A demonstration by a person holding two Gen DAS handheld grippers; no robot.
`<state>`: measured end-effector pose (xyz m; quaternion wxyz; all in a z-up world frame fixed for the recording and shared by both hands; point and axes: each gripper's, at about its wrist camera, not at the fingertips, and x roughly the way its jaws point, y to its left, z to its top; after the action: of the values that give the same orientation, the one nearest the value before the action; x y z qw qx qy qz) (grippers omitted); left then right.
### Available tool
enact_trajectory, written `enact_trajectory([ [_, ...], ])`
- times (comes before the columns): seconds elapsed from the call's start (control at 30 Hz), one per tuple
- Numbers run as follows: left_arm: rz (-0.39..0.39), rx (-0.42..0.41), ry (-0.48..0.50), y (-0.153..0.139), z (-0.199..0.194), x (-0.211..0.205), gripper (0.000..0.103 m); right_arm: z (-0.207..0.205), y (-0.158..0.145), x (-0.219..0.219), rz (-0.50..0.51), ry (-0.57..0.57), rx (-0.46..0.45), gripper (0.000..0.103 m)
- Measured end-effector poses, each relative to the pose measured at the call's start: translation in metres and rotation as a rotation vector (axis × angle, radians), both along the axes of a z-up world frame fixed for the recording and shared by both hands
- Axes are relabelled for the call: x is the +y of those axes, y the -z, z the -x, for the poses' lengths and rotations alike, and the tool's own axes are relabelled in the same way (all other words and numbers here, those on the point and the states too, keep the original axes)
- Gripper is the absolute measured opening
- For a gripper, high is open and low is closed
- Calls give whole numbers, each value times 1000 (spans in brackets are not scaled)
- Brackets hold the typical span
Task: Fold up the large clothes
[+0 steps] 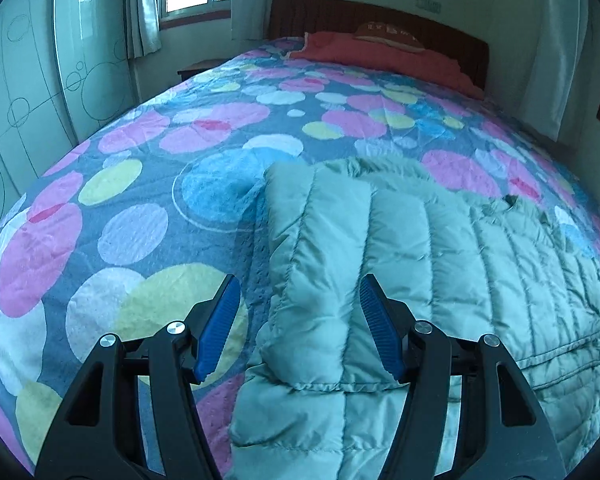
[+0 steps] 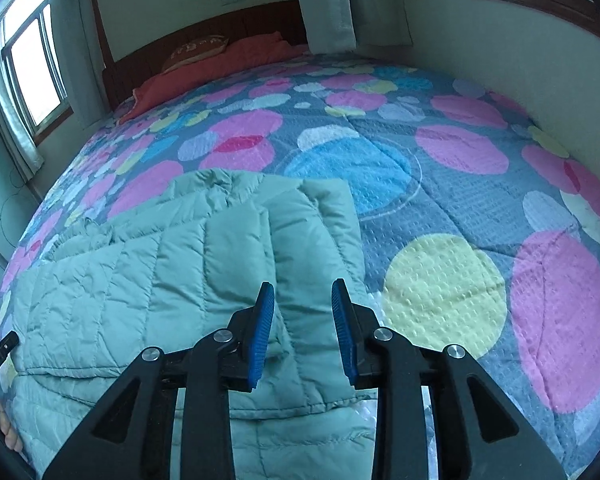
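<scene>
We list first the bed, covered by a quilt point(image 1: 148, 184) of grey-blue ground printed with pink, yellow, blue and white circles, which fills most of both wrist views. Next, the pale green quilted puffer jacket point(image 1: 400, 248), lying on that quilt near its close edge, partly folded, one padded panel turned over the body so that a doubled layer faces us. Then the dark wooden headboard point(image 1: 380, 16) at the far end, with a red blanket point(image 1: 380, 54) bunched along it and a brown patterned pillow point(image 1: 386, 34) resting on top. A window with pale curtains point(image 1: 148, 4) sits in the far left wall. Our left gripper point(image 1: 296, 312) hangs above the jacket's left edge, its blue pads set wide apart and holding nothing. Our right gripper point(image 2: 303, 320) hangs over the folded panel, its pads parted by a narrower gap; no cloth is caught between them. Fingertips point(image 2: 8, 432) show at the lower left of the right view.
</scene>
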<state>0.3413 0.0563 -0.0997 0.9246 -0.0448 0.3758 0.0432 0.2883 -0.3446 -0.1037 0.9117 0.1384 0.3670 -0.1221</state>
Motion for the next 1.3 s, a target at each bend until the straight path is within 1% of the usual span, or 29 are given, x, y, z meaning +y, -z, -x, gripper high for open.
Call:
enact_trajectory([
  [0.07,-6,-29,19,-8,-7,-10,67,-14,-6,12,-16,-47,-16,31],
  [0.1,-9,-32,25,-10,-12,-14,72,-23,-7,20,-21,-71,-16,31],
  [0.2,-32,-34,35,-4,-34,-28,72,-54,-4,42,17,-137,-5,31],
  [0.27,-38,-6,32,5,-47,-31,72,-72,6,50,38,-161,24,31],
  [0.33,-45,44,25,20,-58,-32,72,-86,22,53,72,-151,73,31],
  [0.4,-62,125,33,39,-69,-33,72,-94,44,50,67,-148,144,31],
  [0.43,-60,137,40,45,-71,-33,72,-96,51,48,56,-150,152,31],
  [0.5,-63,126,38,46,-67,-32,72,-94,50,50,70,-148,148,31],
  [0.57,-64,111,22,37,-63,-31,72,-93,41,52,67,-130,148,31],
  [0.63,-33,59,6,23,-54,-30,72,-89,31,56,38,-140,112,31],
  [0.7,0,15,8,13,-47,-32,72,-87,23,67,41,-169,82,31],
  [0.73,12,8,17,12,-46,-34,72,-86,22,74,39,-192,73,31],
  [0.77,19,16,31,14,-46,-38,72,-87,24,81,35,-213,75,33],
  [0.8,15,43,51,20,-49,-42,72,-89,30,87,37,-230,91,39],
  [0.87,-14,140,98,42,-59,-52,72,-94,46,95,64,-250,133,42],
  [0.9,-31,140,102,46,-58,-53,72,-94,50,97,79,-256,128,42],
  [0.93,-37,121,97,42,-53,-52,72,-92,48,96,81,-256,120,42],
  [1.03,13,82,86,27,-34,-42,72,-73,32,88,65,-234,92,42],
  [1.1,36,46,64,22,-19,-32,72,-55,25,81,94,-200,70,42],
  [1.13,38,52,55,25,-16,-29,72,-49,25,77,104,-184,67,42],
  [1.17,44,73,52,31,-17,-27,72,-44,30,73,114,-167,87,42],
  [1.2,44,108,61,42,-19,-26,72,-44,39,69,119,-161,119,43],
  [1.23,34,124,71,49,-21,-28,73,-44,49,66,104,-172,137,43],
  [1.3,-2,111,73,50,-19,-31,73,-43,56,63,83,-187,125,44],
])
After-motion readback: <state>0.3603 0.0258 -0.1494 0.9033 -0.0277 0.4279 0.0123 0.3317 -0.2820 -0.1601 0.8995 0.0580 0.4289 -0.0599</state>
